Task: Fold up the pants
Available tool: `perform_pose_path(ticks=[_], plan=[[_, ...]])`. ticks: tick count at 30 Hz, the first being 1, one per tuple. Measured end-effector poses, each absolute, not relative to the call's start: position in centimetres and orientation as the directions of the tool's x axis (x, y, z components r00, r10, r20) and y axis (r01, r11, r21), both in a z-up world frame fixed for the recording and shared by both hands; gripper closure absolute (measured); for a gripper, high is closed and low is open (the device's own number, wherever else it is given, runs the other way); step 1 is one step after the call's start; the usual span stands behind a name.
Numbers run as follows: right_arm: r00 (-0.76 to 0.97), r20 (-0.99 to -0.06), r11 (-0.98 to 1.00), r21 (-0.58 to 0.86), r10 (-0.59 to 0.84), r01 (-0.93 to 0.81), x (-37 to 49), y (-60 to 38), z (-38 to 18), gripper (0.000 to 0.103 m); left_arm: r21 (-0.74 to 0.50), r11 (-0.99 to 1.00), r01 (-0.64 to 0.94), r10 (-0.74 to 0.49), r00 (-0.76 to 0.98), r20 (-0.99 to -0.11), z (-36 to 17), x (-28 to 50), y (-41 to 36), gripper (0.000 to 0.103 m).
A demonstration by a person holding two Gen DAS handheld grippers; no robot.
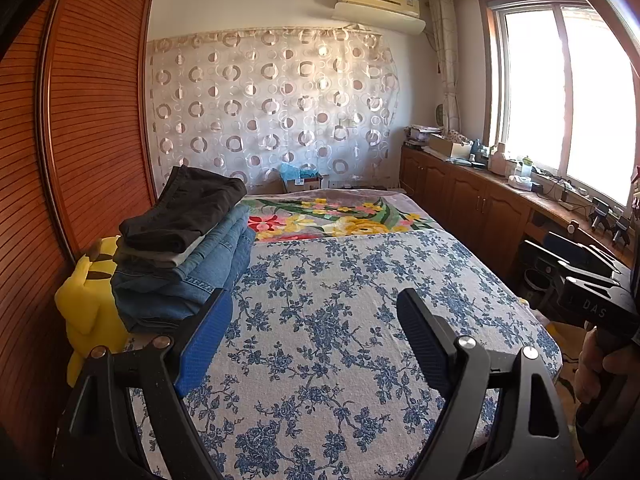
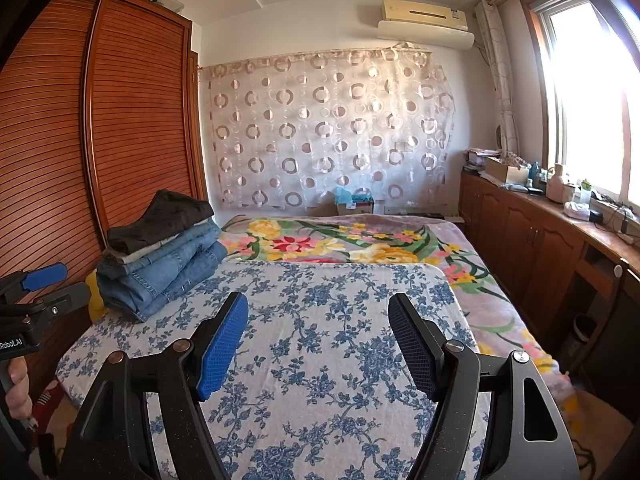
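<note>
A stack of folded pants (image 1: 180,252) lies at the left side of the bed: blue jeans below, a grey pair between, a dark pair (image 1: 188,212) on top. It also shows in the right wrist view (image 2: 160,252). My left gripper (image 1: 316,304) is open and empty, held above the blue-flowered bedspread (image 1: 340,340), just right of the stack. My right gripper (image 2: 318,308) is open and empty above the same bedspread (image 2: 320,360). Each gripper shows at the edge of the other's view: the right gripper (image 1: 592,276) and the left gripper (image 2: 36,292).
A yellow plush toy (image 1: 88,304) sits left of the stack against the wooden wardrobe (image 1: 80,120). A flowered blanket (image 1: 340,216) covers the far end of the bed. A cluttered wooden cabinet (image 1: 480,204) runs under the window on the right.
</note>
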State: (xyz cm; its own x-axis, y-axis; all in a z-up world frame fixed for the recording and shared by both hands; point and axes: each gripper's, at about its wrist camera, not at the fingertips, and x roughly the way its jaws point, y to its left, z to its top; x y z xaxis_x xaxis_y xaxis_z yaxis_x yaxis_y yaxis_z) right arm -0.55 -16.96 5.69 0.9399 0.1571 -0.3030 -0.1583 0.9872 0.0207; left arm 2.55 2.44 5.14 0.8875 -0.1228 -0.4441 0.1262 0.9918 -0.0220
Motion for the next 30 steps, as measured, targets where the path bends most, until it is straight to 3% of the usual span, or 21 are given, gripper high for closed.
perform_pose_path(ticks=[30], plan=[[0.941,-0.301,0.987,0.016,0.156,-0.159,-0.69,-17.04,5.70,0.028,-0.019,0.992,0.125,-0.121,0.890,-0.439,5.27,2.44,2.37,0.018]])
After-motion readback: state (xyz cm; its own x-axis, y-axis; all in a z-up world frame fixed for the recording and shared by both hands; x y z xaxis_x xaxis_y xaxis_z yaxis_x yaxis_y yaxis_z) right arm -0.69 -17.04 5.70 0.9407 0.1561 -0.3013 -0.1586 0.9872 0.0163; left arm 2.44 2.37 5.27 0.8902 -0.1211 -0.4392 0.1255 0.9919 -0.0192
